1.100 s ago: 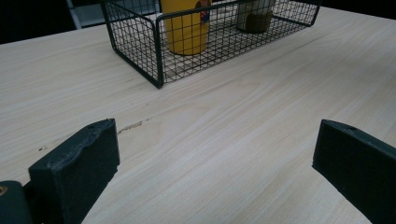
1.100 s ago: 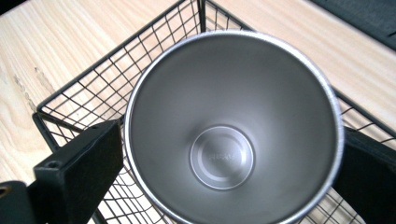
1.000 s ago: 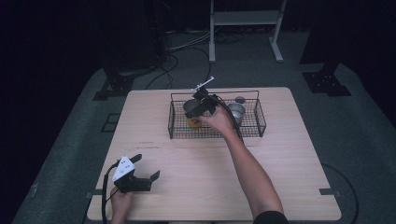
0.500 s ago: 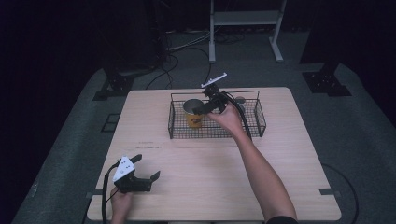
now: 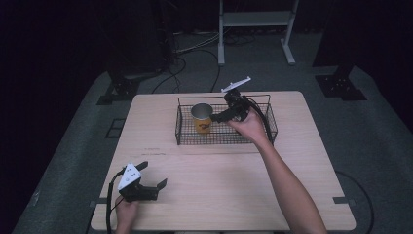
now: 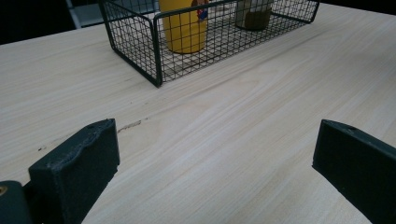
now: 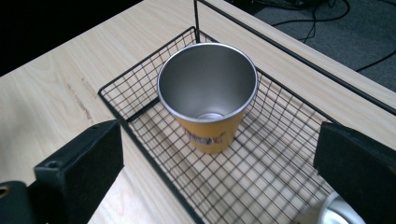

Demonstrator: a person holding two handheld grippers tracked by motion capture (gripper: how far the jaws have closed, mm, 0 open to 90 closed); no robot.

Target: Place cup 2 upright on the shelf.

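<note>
A yellow cup [image 5: 201,118] with a bare metal inside stands upright in the left part of a black wire basket [image 5: 185,130]. My right gripper [image 5: 217,116] hovers over the basket just right of the cup, open, with nothing between its jaws. In the right gripper view the cup [image 7: 208,93] sits ahead between the spread jaws of the right gripper [image 7: 219,135], untouched. My left gripper [image 5: 153,174] rests open on the table near its front left corner; the left gripper [image 6: 217,140] faces the basket [image 6: 154,56] and the cup [image 6: 184,23] from a distance.
A second, greyish vessel [image 6: 252,11] stands in the basket to the right of the cup; its pale rim [image 7: 334,212] shows beside my right jaw. Bare wood tabletop [image 5: 219,180] lies between the basket and the front edge. Cables and stands are on the floor beyond.
My right gripper has drawn back to the right from over the yellow cup, which now stands uncovered in the basket. The left gripper has not moved.
</note>
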